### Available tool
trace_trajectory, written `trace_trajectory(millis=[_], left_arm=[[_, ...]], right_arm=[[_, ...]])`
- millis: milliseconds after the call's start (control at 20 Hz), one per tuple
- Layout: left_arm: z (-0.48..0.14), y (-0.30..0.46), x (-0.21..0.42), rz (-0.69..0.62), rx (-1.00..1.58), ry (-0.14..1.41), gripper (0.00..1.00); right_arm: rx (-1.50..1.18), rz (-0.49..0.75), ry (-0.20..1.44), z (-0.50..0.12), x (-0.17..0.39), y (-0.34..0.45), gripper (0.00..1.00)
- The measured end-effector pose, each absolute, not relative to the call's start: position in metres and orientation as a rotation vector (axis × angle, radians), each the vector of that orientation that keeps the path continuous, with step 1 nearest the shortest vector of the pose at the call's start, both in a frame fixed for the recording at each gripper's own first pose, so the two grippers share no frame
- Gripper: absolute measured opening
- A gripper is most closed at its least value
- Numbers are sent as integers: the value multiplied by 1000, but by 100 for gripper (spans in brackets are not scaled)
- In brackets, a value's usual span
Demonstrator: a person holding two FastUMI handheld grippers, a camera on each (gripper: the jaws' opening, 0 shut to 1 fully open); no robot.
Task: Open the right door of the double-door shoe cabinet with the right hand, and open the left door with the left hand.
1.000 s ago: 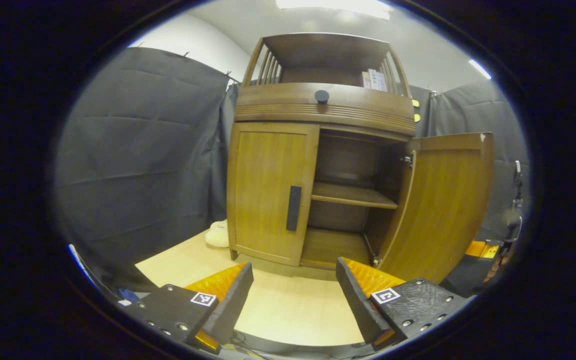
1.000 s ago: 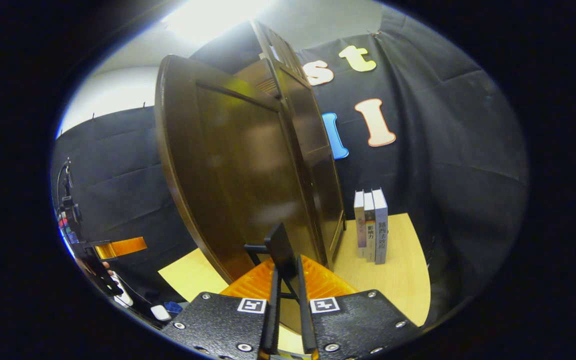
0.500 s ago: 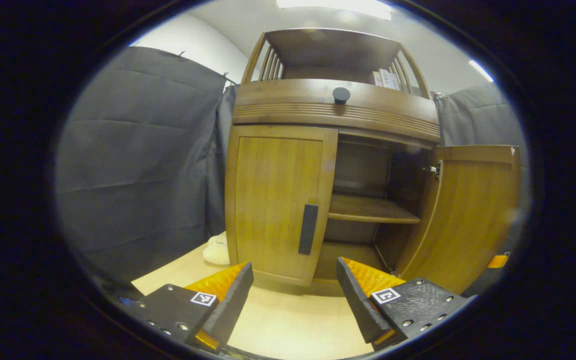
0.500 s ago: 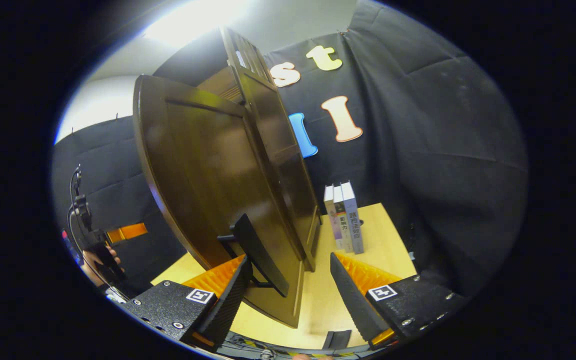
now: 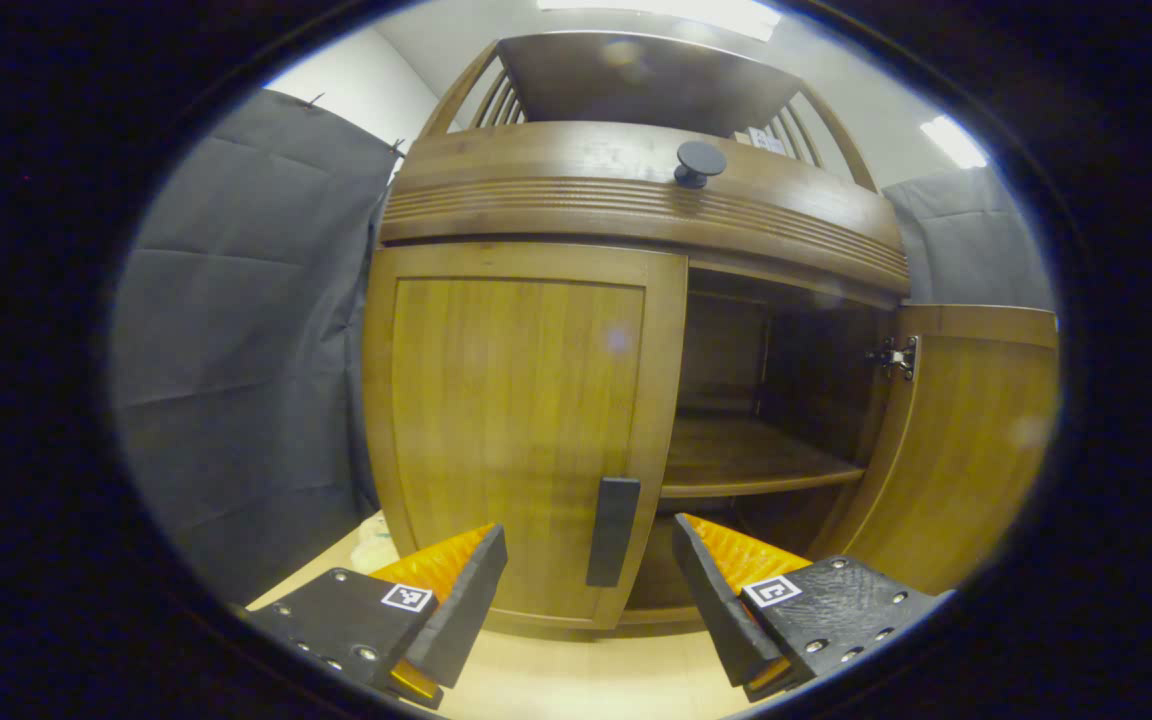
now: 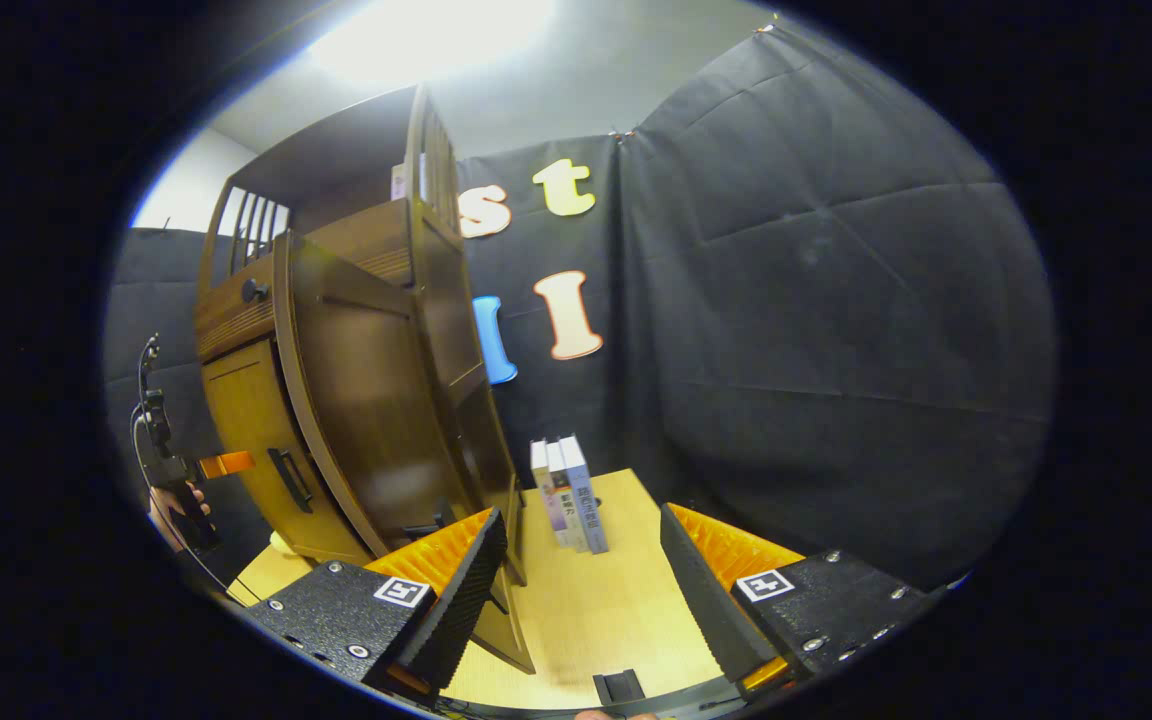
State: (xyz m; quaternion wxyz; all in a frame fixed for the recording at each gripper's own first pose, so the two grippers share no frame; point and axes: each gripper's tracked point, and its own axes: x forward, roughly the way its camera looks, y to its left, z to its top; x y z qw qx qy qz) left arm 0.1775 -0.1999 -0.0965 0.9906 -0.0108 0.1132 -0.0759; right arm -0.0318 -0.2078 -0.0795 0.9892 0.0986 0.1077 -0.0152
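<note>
Left gripper view: the left gripper [image 5: 591, 600] is seen with jaws spread, empty, just before the black handle [image 5: 613, 531] of the closed left door [image 5: 521, 420]; the right door [image 5: 966, 440] is swung wide, exposing a shelf [image 5: 746, 465].

Right gripper view: the right gripper [image 6: 581, 600] is shown with jaws spread, apart from the open right door; three books [image 6: 568, 495] stand on the bench [image 6: 596, 610]; the object at far left is perhaps the other gripper.

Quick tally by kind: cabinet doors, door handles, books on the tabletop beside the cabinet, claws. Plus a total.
Cabinet doors: 2, left door shut, right door open
Door handles: 2, left handle, right handle
Books on the tabletop: 3
Claws: 2, left claw, right claw
Total: 9
</note>
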Motion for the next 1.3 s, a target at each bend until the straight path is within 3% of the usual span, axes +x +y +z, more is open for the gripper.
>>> trace_trajectory(millis=[250,350,400,450,500,550,600,650,800,950,1000,1150,1200,1250,1300], left_arm=[[-117,-210,225,-169,27,242,100],[-123,-214,236,-176,31,243,100],[-131,-214,237,-182,36,254,87],[-137,-214,241,-177,42,266,100],[-144,-214,246,-169,42,276,91],[-147,-219,248,-187,27,283,82],[-150,-224,250,-211,11,288,74],[-149,-230,249,-231,-3,286,65],[-152,-233,252,-228,45,252,39],[-154,-232,250,-251,41,229,32],[-155,-232,248,-264,22,239,33],[-155,-232,244,-278,5,241,22],[-153,-231,244,-283,10,240,19],[-150,-231,243,-287,3,238,15],[-147,-232,242,-290,-10,238,15]], right_arm=[[187,-212,154,-56,-67,-220,90],[196,-249,161,-57,-78,-217,99],[205,-258,174,-59,-82,-214,99],[211,-268,186,-61,-87,-210,99],[215,-286,190,-61,-92,-207,91],[221,-298,189,-60,-97,-204,95],[228,-306,186,-57,-100,-199,91],[228,-312,190,-57,-103,-193,95],[210,-323,207,-59,-113,-180,95],[216,-289,235,-64,-116,-159,95],[217,-280,239,-65,-116,-153,91],[219,-249,231,-64,-113,-138,95],[214,-241,229,-64,-111,-134,91],[208,-234,228,-66,-112,-130,95],[208,-224,226,-66,-111,-126,91]])
